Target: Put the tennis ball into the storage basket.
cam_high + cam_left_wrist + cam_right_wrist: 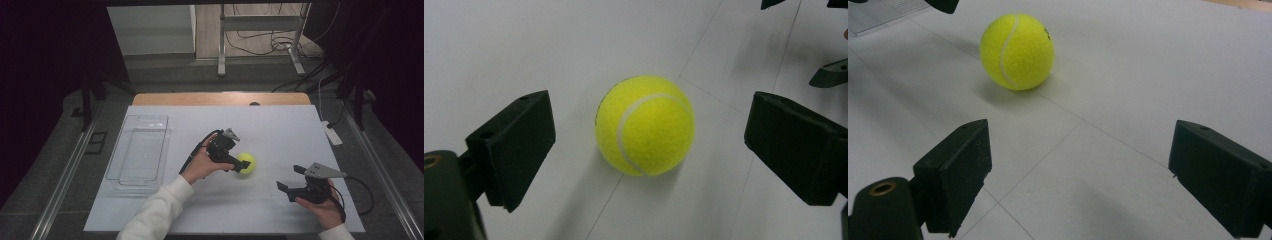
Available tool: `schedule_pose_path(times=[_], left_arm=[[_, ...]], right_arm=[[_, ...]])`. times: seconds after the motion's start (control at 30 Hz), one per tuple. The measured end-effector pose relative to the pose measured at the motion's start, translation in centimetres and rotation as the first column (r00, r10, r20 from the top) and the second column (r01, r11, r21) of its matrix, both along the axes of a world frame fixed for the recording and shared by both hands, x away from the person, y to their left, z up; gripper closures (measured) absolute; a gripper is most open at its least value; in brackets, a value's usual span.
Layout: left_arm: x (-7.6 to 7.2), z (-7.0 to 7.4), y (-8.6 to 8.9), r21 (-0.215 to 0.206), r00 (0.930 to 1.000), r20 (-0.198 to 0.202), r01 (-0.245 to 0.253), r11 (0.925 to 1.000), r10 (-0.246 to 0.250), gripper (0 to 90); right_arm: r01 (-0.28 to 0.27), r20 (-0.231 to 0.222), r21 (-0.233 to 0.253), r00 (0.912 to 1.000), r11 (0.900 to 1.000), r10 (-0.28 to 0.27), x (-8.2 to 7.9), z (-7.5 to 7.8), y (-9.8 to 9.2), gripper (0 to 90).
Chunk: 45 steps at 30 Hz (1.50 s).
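A yellow tennis ball rests on the white table near its middle. My left gripper is open around it; in the left gripper view the ball lies between the two black jaws with a gap on each side, and the gripper touches nothing. My right gripper is open and holds nothing, low over the table to the right of the ball and nearer the front. In the right gripper view the ball lies ahead and to the left.
A clear plastic tray with nothing in it stands on the left of the table, its corner in the right gripper view. A white power strip lies at the right edge. Metal frame legs and cables stand beyond the far edge.
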<state>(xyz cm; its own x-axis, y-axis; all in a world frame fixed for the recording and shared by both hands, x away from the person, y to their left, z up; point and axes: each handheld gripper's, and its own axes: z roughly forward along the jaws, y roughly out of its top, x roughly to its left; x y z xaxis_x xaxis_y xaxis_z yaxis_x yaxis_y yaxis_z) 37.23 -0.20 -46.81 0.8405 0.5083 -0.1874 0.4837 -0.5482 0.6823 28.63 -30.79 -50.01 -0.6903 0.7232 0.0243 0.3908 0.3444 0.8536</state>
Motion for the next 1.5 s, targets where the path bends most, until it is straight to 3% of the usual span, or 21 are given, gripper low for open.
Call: schedule_pose_path(times=[0.5,1.23,1.4,1.5], left_arm=[[0.6,-0.7,-1.5,0.023,0.9998,-0.019,0.008,0.9997,-0.008,6.7],[1.2,-3.0,-3.7,0.083,0.9973,-0.065,0.04,0.9957,-0.035,6.7],[1.1,-3.2,-3.9,0.105,0.9983,-0.049,0.036,0.9938,-0.031,12.0],[1.1,-3.1,-3.7,0.109,0.9994,-0.027,0.024,0.9938,-0.021,22.0]], right_arm=[[-0.001,-0.001,-0.001,1.0,1.0,0.001,0.0,0.0,0.0,10.4],[-0.002,-0.002,-0.002,1.0,1.0,0.002,0.0,0.0,0.0,10.4],[-0.002,-0.002,-0.003,1.0,1.0,0.002,0.0,0.0,0.0,10.4],[-0.002,0.0,-0.002,1.0,1.0,0.002,0.0,0.0,0.0,10.4]])
